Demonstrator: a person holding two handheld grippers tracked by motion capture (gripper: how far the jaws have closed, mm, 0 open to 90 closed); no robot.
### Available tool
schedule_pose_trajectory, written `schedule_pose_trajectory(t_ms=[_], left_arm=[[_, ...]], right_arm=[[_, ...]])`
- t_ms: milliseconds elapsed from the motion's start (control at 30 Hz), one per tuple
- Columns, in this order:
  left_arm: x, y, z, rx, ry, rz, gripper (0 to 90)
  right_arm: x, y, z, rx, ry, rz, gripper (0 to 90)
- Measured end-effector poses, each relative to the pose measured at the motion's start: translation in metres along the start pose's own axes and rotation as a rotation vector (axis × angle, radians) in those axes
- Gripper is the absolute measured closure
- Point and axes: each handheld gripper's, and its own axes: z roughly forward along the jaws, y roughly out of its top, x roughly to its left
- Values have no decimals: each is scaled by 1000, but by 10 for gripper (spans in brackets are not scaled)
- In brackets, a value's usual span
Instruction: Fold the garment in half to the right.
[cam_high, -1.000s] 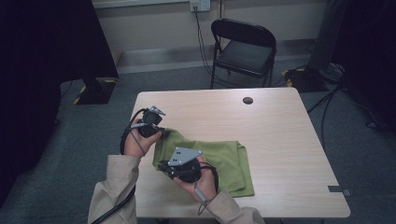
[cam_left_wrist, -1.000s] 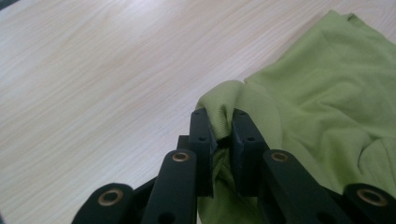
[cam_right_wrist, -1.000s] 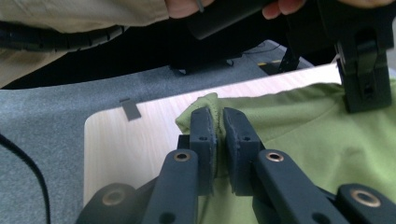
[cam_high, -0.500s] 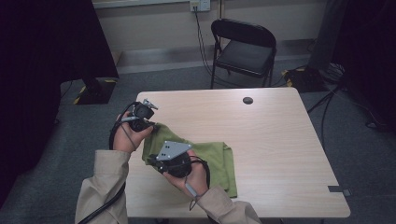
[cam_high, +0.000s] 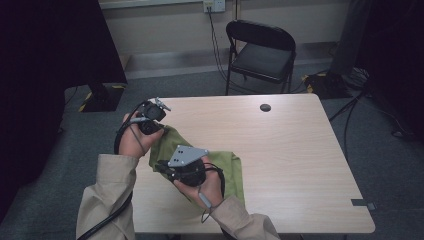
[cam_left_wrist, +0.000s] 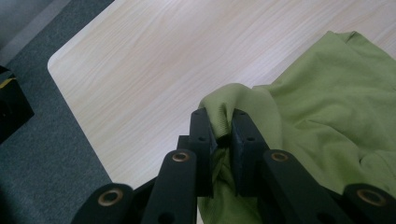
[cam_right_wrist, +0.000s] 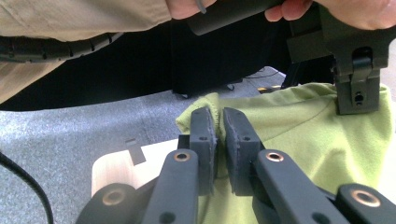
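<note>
Right gripper view: green cloth (cam_right_wrist: 299, 135) edge hidden between jaws

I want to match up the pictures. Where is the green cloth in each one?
High view: green cloth lies lower left of middle, between both hands.
Left gripper view: right half, pinched at the bottom middle.
Right gripper view: middle to right, pinched at its left corner.
Shared landmark: the wooden table.

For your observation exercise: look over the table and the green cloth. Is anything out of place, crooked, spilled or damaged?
Nothing spilled or damaged. The green cloth is rumpled and partly lifted off the table at its left edge, pinched by the left hand-held gripper and the right hand-held gripper; that is handling, not a fault. A small dark round thing lies alone near the far edge.
</note>
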Motion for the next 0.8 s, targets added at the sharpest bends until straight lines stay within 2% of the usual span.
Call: schedule_pose_trajectory(t_ms=[200, 367, 567, 633, 800], left_arm=[[-6, 6, 1, -14, -18, 1, 812], [-12, 15, 4, -33, -65, -11, 811], [-21, 25, 14, -42, -103, -17, 809], [-23, 29, 18, -51, -127, -20, 808], [-33, 37, 27, -50, -143, -4, 806]], right_arm=[[-3, -2, -5, -1, 6, 5, 824], [-9, -6, -16, -6, -2, 11, 824], [-19, -19, -33, -24, -13, 52, 824], [-22, -24, -39, -38, -15, 76, 824], [-28, -34, -51, -51, -32, 101, 823]])
